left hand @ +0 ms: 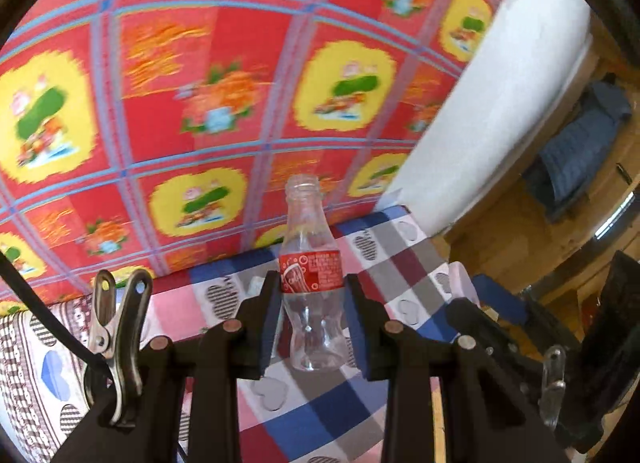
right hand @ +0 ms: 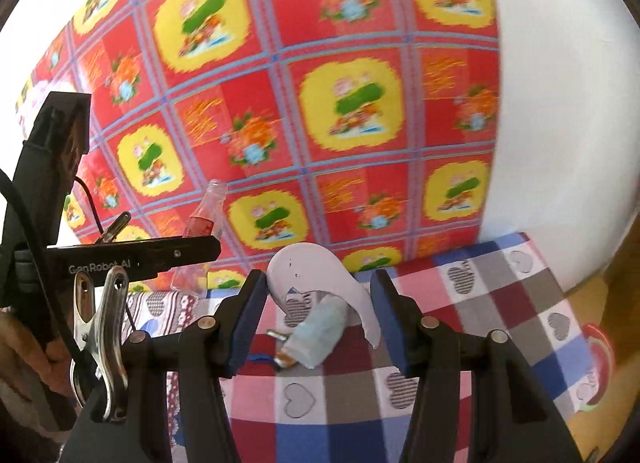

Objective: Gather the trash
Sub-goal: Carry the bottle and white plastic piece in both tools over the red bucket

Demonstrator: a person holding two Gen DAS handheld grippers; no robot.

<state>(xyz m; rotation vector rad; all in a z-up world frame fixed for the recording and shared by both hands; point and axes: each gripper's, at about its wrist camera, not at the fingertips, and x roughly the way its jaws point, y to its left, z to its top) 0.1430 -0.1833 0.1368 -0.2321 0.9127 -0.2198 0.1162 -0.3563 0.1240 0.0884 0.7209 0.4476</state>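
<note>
The empty plastic cola bottle (left hand: 314,283) stands upright between my left claw (left hand: 314,319) pads, clenched at its waist, held clear above the checked bedsheet (left hand: 320,411). My right claw (right hand: 318,323) grips a curved white plastic scrap (right hand: 316,275). Bottle's red label: script unreadable. The left claw's side reads "GenRobot AI".

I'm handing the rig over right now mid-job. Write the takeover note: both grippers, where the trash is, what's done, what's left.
Left gripper: shut on the empty plastic bottle, gripped at its label, lifted clear of the checked cloth.
Right gripper: shut on the white broken plate piece, also held up.
Left on the cloth: a crumpled pale blue wrapper and small scraps beside it.
Done: two pieces picked up.
Left: drop both in a bin (none in view), then fetch the rest.
</note>
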